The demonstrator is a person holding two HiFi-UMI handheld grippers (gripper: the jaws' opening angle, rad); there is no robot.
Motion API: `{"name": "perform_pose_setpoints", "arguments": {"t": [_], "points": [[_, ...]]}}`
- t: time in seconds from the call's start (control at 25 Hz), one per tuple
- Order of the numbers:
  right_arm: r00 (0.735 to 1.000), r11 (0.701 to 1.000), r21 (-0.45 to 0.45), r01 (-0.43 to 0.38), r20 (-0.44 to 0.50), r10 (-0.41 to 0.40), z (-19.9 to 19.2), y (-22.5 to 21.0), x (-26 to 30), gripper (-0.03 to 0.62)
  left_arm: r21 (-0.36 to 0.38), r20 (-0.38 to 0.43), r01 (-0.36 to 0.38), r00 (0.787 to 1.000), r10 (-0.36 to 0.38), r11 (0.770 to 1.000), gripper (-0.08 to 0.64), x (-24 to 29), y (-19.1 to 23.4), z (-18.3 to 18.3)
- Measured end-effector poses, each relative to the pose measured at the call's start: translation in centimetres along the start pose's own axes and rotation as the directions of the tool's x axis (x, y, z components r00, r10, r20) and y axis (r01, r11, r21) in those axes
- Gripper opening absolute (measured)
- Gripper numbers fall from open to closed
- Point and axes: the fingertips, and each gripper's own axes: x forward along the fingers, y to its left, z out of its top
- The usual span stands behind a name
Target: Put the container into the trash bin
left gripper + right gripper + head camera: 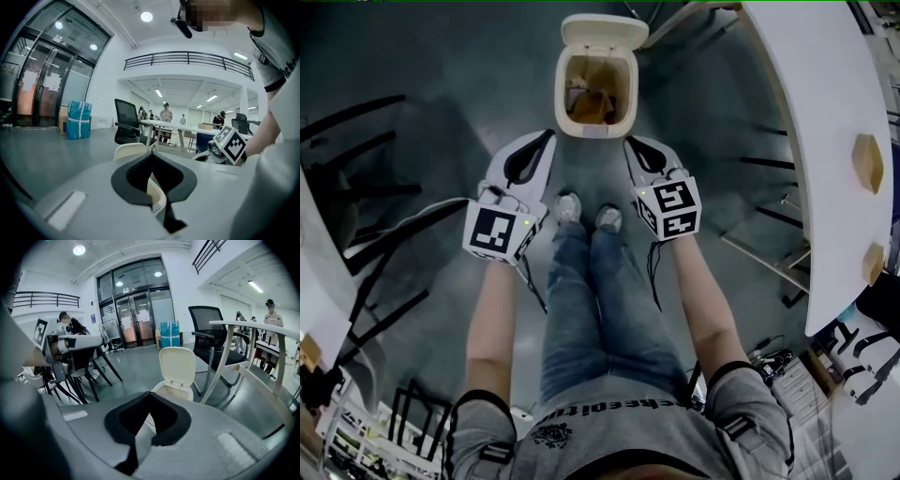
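Looking down from the head view, we start at the left: the left gripper [549, 137] hangs over the grey floor [441, 84], its marker cube [499, 232] near our wrist. In the left gripper view its black-padded jaws meet at the tips and hold nothing; only a cream edge of the trash bin shows through the gap behind them.

Moving to the middle, the cream trash bin [595, 130] stands on the floor just ahead of our shoes [569, 208], between the two grippers' tips. Its lid [605, 31] is flipped up and back, so the mouth is wide open. Down inside lies an orange-brown shape, which we take to be the container [592, 101], though its outline is hard to make out.

On to the right: the right gripper [629, 143] points at the bin's front right corner. Its own view shows its jaws closed tip to tip with nothing between them, the open bin straight ahead. A white table [825, 141] curves along the far right.
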Motion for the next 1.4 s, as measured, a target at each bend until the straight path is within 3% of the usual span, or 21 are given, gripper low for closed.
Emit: {"name": "perform_pose_setpoints", "arguments": {"t": [0.48,0.84,1.4], "points": [[0.997,1.000,0.004,0.022,0.079,-0.022,3.5,1.3,-4.7,0.003,0.013,0.018,0.010,1.000,-0.010,1.000,0.017,-1.4,-1.6,3.3],[0.990,0.999,0.016,0.032,0.134,-0.034,6.9,1.6,-8.4,0.003,0.012,0.052,-0.043,0.998,0.042,0.999,0.017,-3.3,-1.5,6.9],[0.971,0.999,-0.032,0.031,0.237,-0.022,12.7,4.0,-13.5,0.003,0.045,0.112,-0.051,0.993,0.046,0.998,0.012,-5.6,-3.3,12.3]]}}
